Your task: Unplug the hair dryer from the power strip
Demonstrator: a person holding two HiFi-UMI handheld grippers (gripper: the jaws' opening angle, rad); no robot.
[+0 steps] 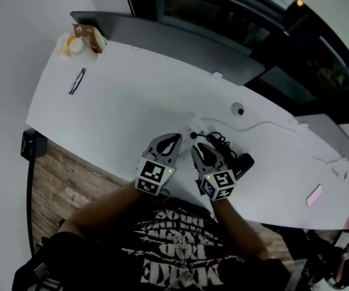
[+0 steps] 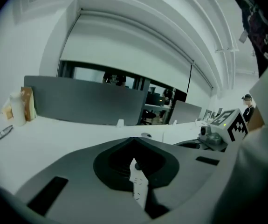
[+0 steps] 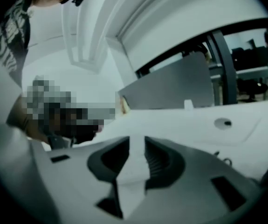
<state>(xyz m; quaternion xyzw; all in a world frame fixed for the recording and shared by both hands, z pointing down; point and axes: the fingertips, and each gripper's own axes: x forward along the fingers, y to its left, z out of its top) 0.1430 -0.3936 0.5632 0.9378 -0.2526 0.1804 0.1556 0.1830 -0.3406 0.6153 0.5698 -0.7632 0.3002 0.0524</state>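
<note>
A white power strip (image 1: 193,128) lies on the long white table (image 1: 113,114), with a white cable running off to the right. A black coiled cord (image 1: 220,141) leads from it to the black hair dryer (image 1: 241,162), which lies just right of my right gripper. Both grippers sit side by side at the table's near edge, pointing at the strip. The left gripper (image 1: 177,140) (image 2: 134,141) has its fingertips together and nothing in them. The right gripper (image 1: 197,150) (image 3: 136,146) shows a clear gap between its jaws, with only bare table behind it.
A paper bag and cup (image 1: 83,41) and a pair of glasses (image 1: 77,80) lie at the far left end. A grey partition (image 1: 180,41) runs along the back edge. There is a round cable hole (image 1: 239,109) behind the strip and a pink item (image 1: 314,195) at the right.
</note>
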